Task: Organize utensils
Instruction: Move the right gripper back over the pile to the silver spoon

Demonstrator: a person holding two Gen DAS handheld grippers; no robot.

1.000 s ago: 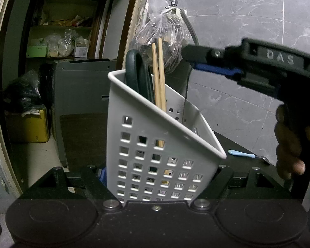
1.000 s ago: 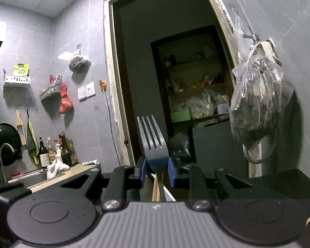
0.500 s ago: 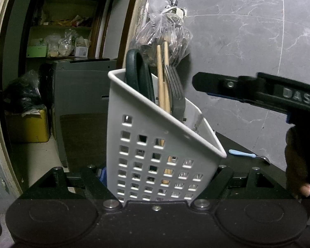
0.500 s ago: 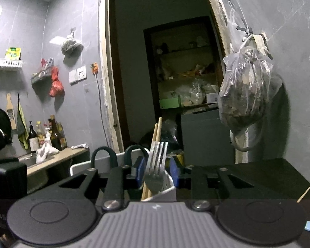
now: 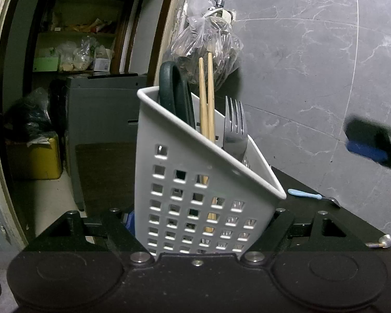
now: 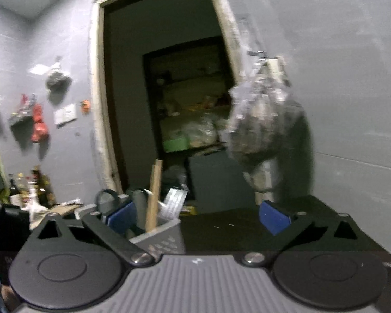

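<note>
Steel fork (image 5: 236,127) now stands in basket (image 5: 195,182), released. Right gripper (image 6: 195,216) jaws opening, empty. Left gripper (image 5: 203,216) clamps basket.

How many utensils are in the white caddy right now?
4: a dark green handled tool at the back left, two wooden chopsticks in the middle, and a metal fork on the right, tines up. The white caddy may hide shorter ones.

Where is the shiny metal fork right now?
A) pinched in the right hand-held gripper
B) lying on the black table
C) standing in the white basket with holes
C: the shiny metal fork stands tines-up inside the white plastic basket with holes, beside the wooden chopsticks.
</note>
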